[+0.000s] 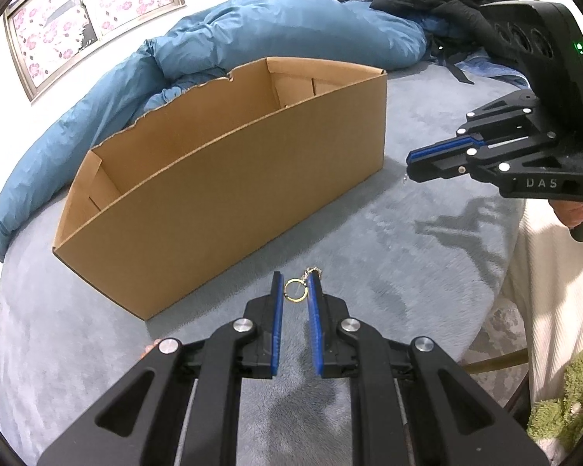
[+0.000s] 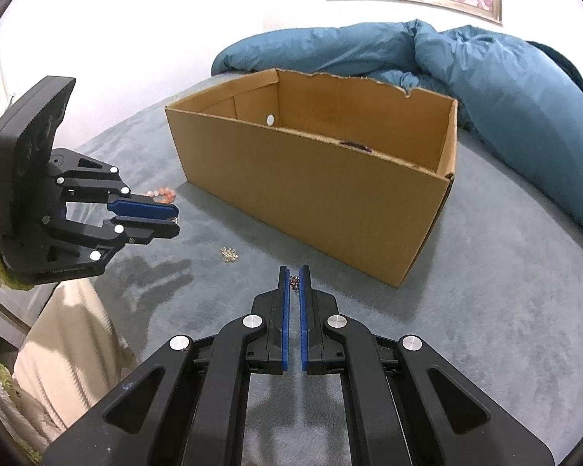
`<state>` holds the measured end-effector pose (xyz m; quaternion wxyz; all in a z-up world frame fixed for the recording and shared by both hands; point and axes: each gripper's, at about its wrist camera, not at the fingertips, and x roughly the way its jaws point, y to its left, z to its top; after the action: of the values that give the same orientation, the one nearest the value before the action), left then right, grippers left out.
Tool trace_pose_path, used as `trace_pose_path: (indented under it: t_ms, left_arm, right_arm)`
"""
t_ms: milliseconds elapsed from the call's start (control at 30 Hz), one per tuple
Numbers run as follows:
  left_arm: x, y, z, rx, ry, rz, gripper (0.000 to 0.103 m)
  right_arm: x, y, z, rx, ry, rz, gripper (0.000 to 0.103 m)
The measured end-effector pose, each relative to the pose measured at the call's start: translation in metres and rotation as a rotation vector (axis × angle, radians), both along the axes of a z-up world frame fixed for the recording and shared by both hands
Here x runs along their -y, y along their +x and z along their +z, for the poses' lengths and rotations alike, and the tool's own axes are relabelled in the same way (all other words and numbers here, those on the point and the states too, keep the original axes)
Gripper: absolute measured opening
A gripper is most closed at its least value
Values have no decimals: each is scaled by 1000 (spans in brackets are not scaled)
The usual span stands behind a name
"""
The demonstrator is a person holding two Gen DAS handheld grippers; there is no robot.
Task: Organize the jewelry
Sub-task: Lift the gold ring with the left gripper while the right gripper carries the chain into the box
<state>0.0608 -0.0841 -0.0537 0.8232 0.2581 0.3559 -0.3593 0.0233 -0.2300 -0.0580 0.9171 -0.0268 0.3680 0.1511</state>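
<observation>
Cardboard box (image 2: pixel 315 178) sits on the grey bed (image 2: pixel 505 310), open top up, long axis running left-right, just beyond both grippers. Left gripper (image 1: pixel 296 291) is clamped on a gold ring with chain (image 1: pixel 294 290); right gripper (image 2: pixel 294 283) is pinched on a small dark beaded piece (image 2: pixel 294 282). Right looks slightly nearer the box's near wall. Both loads must clear that rim. Loose gold bits (image 2: pixel 229 254) and orange beads (image 2: pixel 161 194) lie near left.

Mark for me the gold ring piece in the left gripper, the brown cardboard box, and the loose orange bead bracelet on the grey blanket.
Gold ring piece (image 1: pixel 294 290), left wrist view, on its hoop.
Brown cardboard box (image 2: pixel 311 194), right wrist view, near wall.
Orange bead bracelet (image 2: pixel 163 194), right wrist view, visible beads.
</observation>
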Motion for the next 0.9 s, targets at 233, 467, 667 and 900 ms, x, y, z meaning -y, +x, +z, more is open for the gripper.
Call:
trace_pose_path:
  t_ms: [233,467,667,900]
  left_arm:
    - [-1,-4,8,20,-11,1,12]
    - [-4,-7,22,44,-38,-2,12]
    - [-5,-6,41,58,-81,7,12]
    - [-5,2,77,110,-148,20,12]
  right_arm:
    - [-2,0,8,23,8,2,3]
    - [-4,-4,18,49,27,-5,3]
    - [-5,-5,34,95,55,-10,3]
    - [0,2,63,172,105,-28,3]
